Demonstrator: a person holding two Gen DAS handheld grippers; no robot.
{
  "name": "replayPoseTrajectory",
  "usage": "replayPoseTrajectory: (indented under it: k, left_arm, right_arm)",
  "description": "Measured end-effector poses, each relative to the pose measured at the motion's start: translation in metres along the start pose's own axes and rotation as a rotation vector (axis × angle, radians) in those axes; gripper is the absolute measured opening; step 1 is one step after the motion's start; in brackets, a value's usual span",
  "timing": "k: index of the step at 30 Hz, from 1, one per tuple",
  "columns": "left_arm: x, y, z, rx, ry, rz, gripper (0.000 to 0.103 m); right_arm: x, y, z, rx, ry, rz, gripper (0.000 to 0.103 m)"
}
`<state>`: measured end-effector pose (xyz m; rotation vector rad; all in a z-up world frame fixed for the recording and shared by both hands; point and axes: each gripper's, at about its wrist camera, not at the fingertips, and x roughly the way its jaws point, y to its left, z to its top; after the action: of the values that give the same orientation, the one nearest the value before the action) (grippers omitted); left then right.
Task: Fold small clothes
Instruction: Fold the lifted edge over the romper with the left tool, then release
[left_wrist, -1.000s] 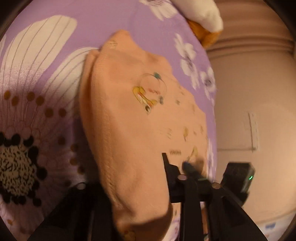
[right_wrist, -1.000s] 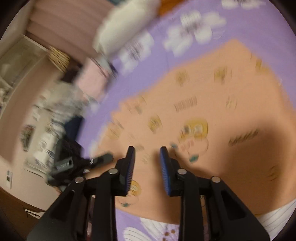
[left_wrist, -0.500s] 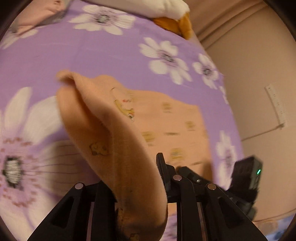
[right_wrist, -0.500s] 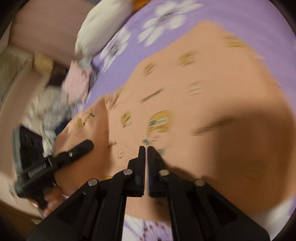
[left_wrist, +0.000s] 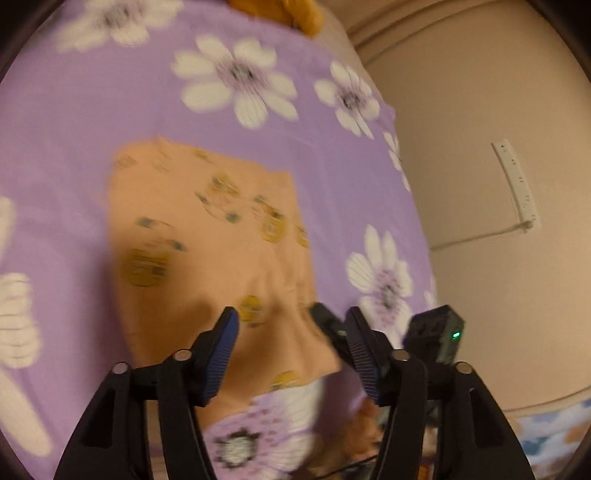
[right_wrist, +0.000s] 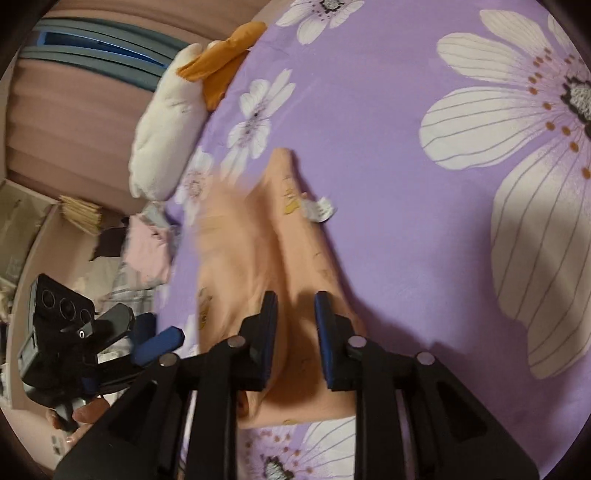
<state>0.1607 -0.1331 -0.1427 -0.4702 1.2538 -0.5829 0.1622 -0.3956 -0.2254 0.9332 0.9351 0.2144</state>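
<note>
In the left wrist view, the left gripper (left_wrist: 291, 350) is seen spread wide with nothing between its blue-padded fingers (left_wrist: 218, 358), poised just above the near edge of the peach garment (left_wrist: 207, 236). The garment, printed with small yellow figures, is laid on the purple floral bedspread (left_wrist: 92, 99), and its lower part appears doubled over the rest, so a fold is judged to have been laid down and the cloth let go so that it may settle. The right gripper (left_wrist: 328, 325) is glimpsed dark at the garment's right edge, with a camera body showing a green light (left_wrist: 436, 336) beside it; much of this view is blurred. In the right wrist view, the right gripper (right_wrist: 295, 332) is seen parted, nothing being pinched, directly over the near end of the peach garment (right_wrist: 236, 258), which is bunched into a raised ridge with a white care label (right_wrist: 319, 209) exposed at its far side. The ridge suggests the cloth is not yet flat, and a smoothing or further fold is probably called for. A white and orange plush toy (right_wrist: 166, 122) is lying at the bedspread's (right_wrist: 388, 129) far edge, and the left gripper (right_wrist: 147, 341) is visible at the left.
</note>
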Motion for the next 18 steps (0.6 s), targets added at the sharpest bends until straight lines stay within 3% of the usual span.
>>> replayPoseTrajectory:
  k: [3,4,6,8,10,11,13,16,18]
  left_arm:
    - [-0.019,0.023,-0.021,-0.022,-0.085,0.094,0.065]
    - [-0.02,0.033,-0.031,-0.026,-0.107,0.114,0.065]
    - [-0.017,0.049,-0.048,-0.036,-0.121,0.111,0.065]
    - [-0.007,0.067,-0.072,-0.046,-0.09,0.054,0.065]
    - [0.009,0.066,-0.078,-0.023,-0.04,0.046,0.065]
    - [0.013,0.065,-0.08,-0.009,-0.021,0.081,0.065]
    - [0.013,0.058,-0.08,0.055,-0.064,0.128,0.065]
    - [0.008,0.056,-0.081,0.026,-0.122,0.027,0.065]
    - [0.011,0.059,-0.084,0.001,-0.096,-0.021,0.065]
  right_arm:
    - [-0.002,-0.013,0.001,0.077,0.049,0.108,0.045]
    - [-0.005,-0.018,0.0,0.121,0.052,0.157,0.046]
    - [-0.009,-0.027,-0.002,0.198,0.047,0.232,0.051]
    - [-0.013,-0.029,-0.002,0.233,0.031,0.3,0.057]
    - [-0.012,-0.019,-0.002,0.2,0.047,0.276,0.058]
    - [-0.009,-0.014,-0.002,0.181,0.057,0.252,0.058]
    - [-0.002,-0.006,-0.005,0.154,0.081,0.221,0.058]
    - [0.004,-0.007,-0.009,0.163,0.079,0.23,0.058]
    - [0.011,-0.003,-0.008,0.151,0.094,0.224,0.057]
